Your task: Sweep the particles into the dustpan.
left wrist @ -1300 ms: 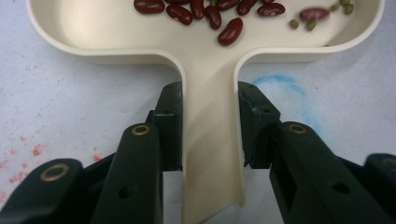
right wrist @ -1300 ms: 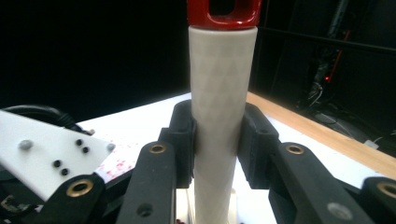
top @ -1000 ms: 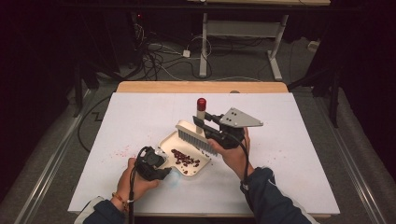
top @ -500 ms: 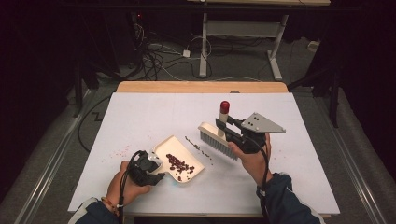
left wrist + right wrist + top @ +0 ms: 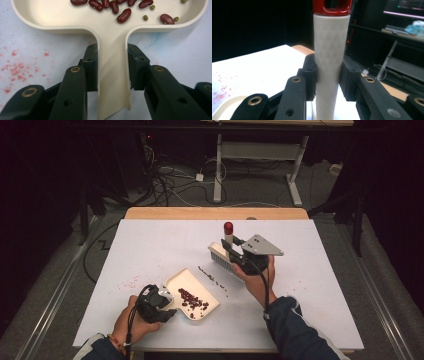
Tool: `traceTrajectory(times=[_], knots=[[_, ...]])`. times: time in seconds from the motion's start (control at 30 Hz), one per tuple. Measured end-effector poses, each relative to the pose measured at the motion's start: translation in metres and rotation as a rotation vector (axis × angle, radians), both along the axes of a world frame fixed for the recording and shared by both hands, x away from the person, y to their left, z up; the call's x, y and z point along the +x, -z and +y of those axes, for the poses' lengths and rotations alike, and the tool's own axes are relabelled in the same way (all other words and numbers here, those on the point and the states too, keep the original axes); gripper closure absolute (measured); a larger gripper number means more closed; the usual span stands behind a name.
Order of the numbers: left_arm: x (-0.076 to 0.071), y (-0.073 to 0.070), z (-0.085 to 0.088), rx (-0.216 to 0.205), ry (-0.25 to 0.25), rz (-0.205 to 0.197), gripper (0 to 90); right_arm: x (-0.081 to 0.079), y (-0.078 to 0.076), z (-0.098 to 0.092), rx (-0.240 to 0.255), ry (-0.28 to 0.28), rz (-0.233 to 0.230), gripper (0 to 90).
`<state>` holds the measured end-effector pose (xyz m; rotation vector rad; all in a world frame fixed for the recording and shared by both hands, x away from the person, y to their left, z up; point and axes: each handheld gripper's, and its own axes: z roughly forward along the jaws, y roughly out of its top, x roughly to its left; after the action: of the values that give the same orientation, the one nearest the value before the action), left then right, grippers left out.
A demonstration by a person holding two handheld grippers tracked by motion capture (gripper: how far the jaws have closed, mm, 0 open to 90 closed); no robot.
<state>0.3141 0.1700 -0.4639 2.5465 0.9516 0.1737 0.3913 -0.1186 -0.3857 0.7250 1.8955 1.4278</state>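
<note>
Nearest the person, the dustpan is gripped by its handle in the left gripper, flat on the table, with a heap of red beans and a few small green ones already gathered in it. Just beyond its open edge a short line of stray beans is left to be swept in, so the work is judged largely done. Farther off, the brush is clamped by its red-capped handle in the right gripper, its bristles behind that line.

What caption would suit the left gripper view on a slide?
Left claw shut on a cream dustpan's handle, kidney beans lying in the pan.
</note>
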Motion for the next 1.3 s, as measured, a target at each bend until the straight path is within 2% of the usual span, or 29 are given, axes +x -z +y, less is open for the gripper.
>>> traceTrajectory(times=[0.07,0.17,0.27,0.33,0.4,0.57,0.63,0.73,0.8,0.97,1.3], knots=[[0.002,0.000,0.000,-0.005,0.000,0.007,64.1,0.008,0.003,0.011,-0.030,-0.013,-0.012,70.1],[0.005,0.000,0.001,-0.021,-0.004,0.024,64.0,0.017,0.010,0.023,-0.033,-0.052,0.019,70.2],[0.008,0.000,0.001,-0.029,-0.009,0.047,64.1,0.015,0.011,0.030,-0.050,-0.091,0.011,70.1],[0.010,-0.001,0.000,-0.027,-0.012,0.057,64.1,0.014,0.011,0.032,-0.043,-0.121,0.022,70.1],[0.011,-0.002,-0.001,-0.022,-0.014,0.058,64.1,0.012,0.011,0.034,-0.041,-0.133,0.033,70.0],[0.013,-0.005,-0.009,0.034,-0.011,0.056,64.1,0.003,0.012,0.034,-0.040,-0.172,0.042,70.0],[0.014,-0.007,-0.011,0.044,-0.009,0.063,64.1,0.000,0.011,0.032,-0.030,-0.183,0.051,69.9],[0.016,-0.009,-0.011,0.031,-0.019,0.077,64.1,-0.004,0.012,0.030,0.001,-0.197,0.073,69.8],[0.016,-0.007,-0.012,0.025,-0.024,0.077,64.1,-0.005,0.013,0.030,0.008,-0.201,0.078,69.8],[0.017,-0.005,-0.011,0.017,-0.022,0.082,64.1,-0.011,0.011,0.027,0.061,-0.237,0.118,70.0],[0.016,-0.005,-0.012,0.026,-0.017,0.072,64.0,-0.018,0.005,0.031,0.081,-0.324,0.100,70.1]])
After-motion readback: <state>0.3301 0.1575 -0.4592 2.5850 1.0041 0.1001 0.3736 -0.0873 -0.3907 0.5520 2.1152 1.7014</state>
